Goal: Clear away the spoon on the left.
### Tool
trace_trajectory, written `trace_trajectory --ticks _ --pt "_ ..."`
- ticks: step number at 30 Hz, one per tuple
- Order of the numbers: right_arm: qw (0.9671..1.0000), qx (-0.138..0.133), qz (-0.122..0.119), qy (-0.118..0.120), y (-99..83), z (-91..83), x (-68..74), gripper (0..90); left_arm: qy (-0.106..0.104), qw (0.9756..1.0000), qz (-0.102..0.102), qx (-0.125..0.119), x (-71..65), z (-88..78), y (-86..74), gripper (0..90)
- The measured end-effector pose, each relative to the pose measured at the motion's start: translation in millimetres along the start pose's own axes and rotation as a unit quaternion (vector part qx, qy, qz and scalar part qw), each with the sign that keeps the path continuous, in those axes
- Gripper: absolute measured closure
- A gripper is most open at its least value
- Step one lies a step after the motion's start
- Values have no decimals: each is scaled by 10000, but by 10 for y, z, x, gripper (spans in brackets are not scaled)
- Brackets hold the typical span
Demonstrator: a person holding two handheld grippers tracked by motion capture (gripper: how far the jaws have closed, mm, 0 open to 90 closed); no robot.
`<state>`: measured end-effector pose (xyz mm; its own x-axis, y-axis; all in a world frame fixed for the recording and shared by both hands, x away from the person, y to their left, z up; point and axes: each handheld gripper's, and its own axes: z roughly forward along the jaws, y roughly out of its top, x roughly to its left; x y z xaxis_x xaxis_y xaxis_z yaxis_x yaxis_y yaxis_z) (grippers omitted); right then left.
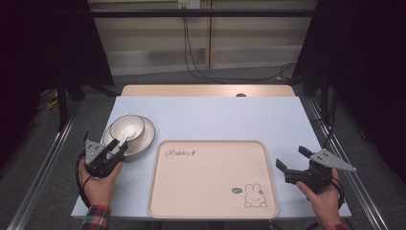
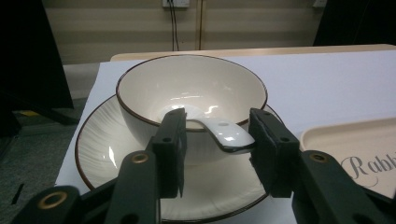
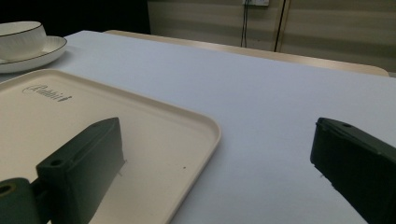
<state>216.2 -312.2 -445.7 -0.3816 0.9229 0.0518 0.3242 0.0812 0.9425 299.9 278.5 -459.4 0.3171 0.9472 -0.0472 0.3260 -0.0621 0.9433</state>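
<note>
White table (image 1: 215, 117): one bowl (image 2: 191, 91), one spoon (image 2: 229, 135) between unclosed left tongs (image 2: 217, 140); right tongs (image 3: 215, 172) wide

At the left of the frame a cream bowl (image 1: 127, 127) with a thin dark rim sits on a matching ribbed plate (image 1: 146, 139), a glossy white spoon (image 2: 229, 135) inside, beside a beige tray (image 1: 210, 211) printed with a rabbit drawing on the pale lavender-white surface (image 1: 215, 117).
</note>
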Motion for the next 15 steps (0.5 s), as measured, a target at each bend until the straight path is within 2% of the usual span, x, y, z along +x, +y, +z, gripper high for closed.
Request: trace_trajectory --ticks 12,15 --pt "10000 5 -32 -5 0 -3 -2 25 -36 10000 1 -5 -10 24 4 674" --pt "10000 9 -23 -4 1 -8 -3 25 36 10000 -67 4 -17 21 6 698"
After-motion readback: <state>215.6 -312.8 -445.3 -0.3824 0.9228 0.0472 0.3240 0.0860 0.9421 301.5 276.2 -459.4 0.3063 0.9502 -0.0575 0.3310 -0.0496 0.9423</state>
